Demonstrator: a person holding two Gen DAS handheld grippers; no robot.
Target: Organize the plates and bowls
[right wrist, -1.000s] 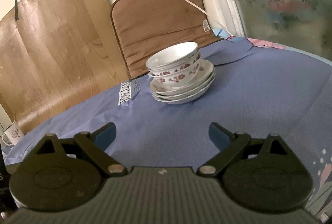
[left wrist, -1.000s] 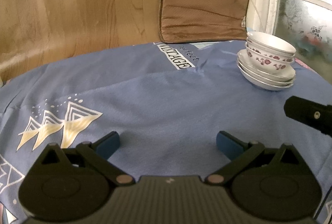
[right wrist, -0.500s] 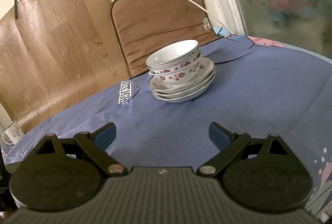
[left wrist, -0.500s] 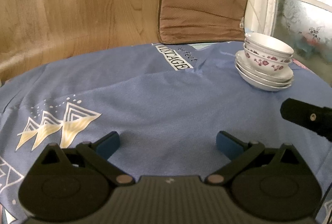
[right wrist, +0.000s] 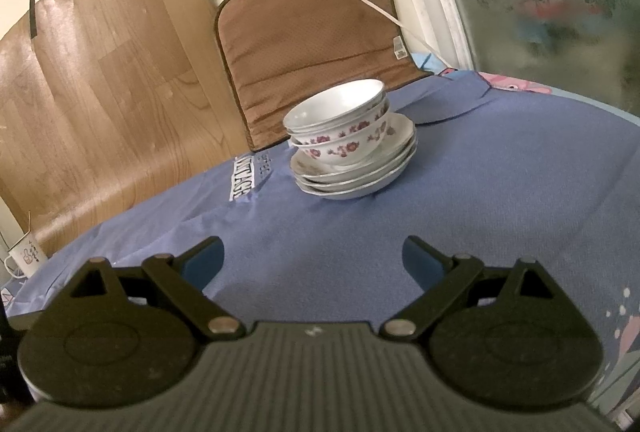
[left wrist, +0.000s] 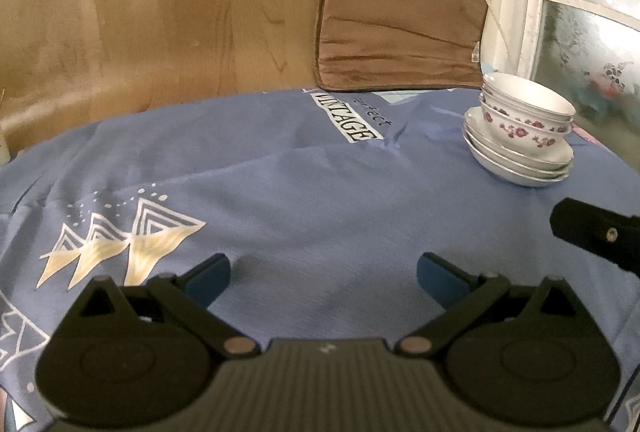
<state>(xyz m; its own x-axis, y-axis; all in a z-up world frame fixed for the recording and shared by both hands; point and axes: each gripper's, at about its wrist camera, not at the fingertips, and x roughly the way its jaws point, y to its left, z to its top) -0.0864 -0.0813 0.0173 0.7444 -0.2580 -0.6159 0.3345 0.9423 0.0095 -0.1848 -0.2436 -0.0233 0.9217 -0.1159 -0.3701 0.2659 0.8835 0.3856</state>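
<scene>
Right gripper (left wrist: pixel 600 240) cut off by the left view's edge, jaws unseen there, mug (right wrist: pixel 25 257) print too small to read, shapes behind frosted glass (right wrist: pixel 560 0) blurred

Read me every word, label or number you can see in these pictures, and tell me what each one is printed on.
"VINTAGE": white block on the blue tablecloth, near the stacked bowls.
"perfect": small script beside that block on the cloth; only partly legible.
White tag on the brown cushion: too small to read.
Mug at the table's edge: red marks, too blurred to read.
No text shows on the plates or on either gripper.
</scene>
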